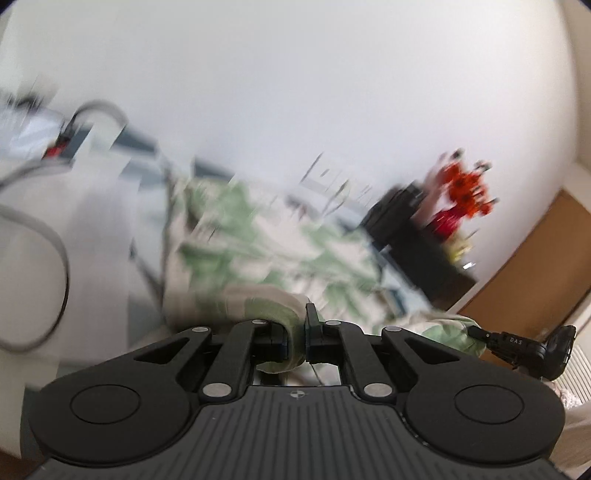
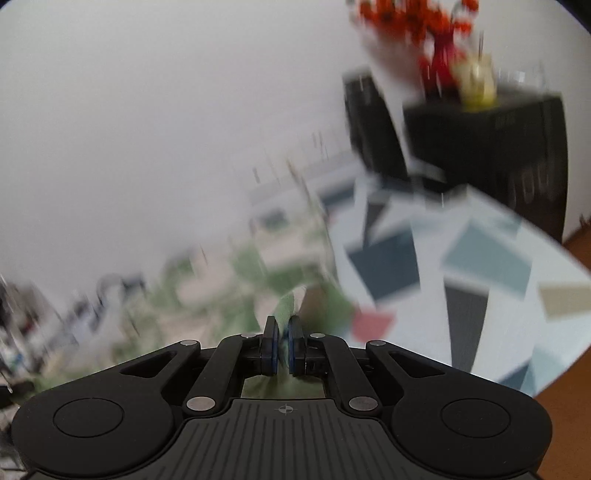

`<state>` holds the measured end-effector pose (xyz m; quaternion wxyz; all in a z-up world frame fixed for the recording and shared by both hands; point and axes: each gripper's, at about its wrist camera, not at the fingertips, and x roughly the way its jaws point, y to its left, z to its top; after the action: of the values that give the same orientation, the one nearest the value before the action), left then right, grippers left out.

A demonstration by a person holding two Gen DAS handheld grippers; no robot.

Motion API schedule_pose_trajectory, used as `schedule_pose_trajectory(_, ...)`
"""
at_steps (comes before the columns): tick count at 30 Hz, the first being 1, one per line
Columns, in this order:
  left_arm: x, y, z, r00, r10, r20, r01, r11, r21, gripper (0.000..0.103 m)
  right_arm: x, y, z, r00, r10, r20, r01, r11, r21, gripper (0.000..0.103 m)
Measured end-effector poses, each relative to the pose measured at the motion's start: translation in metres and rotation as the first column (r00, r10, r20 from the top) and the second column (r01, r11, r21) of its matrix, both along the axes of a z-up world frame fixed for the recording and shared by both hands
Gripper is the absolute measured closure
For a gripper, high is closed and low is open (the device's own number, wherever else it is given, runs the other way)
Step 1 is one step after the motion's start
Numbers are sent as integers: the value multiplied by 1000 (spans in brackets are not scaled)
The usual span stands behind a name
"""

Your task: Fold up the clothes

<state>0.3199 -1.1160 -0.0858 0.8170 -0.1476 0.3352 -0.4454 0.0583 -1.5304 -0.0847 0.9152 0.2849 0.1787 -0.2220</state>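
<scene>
left hand-held gripper (image 1: pixel 295 341): clamped on a rolled edge of the green-and-white patterned garment (image 1: pixel 258 236), which spreads ahead of it | right hand-held gripper (image 2: pixel 282 347): pinching a thin green fold of the same cloth | desk (image 2: pixel 480 266): geometric-patterned top, ahead-right of right gripper | both views motion-blurred

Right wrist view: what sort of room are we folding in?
Most likely a home living or dining room, though blur limits certainty. A table with a geometric-patterned cloth, a dark cabinet bearing red-orange flowers, and a plain white wall all suggest a household.
</scene>
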Motion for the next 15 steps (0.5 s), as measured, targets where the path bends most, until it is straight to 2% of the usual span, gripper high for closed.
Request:
schedule_pose_trajectory(3, -8, 6, 9, 1000, -25, 15, 26, 999, -19, 95, -18, 9, 25, 999, 6, 43, -5, 999, -35, 99)
schedule_pose_trajectory(5, -14, 10, 8, 1000, -30, 6, 30, 999, -19, 95, -29, 17, 28, 999, 16, 28, -15, 999, -42, 99)
schedule_pose_trajectory(11, -29, 20, -2, 999, -32, -30, 32, 999, -14, 95, -48, 37, -5, 999, 10, -53, -9, 1000, 20, 99)
schedule_pose_trajectory(15, -39, 27, -9, 998, -33, -55, 33, 999, -10, 95, -51, 44, 1, 999, 33, -35, -33, 999, 1, 99)
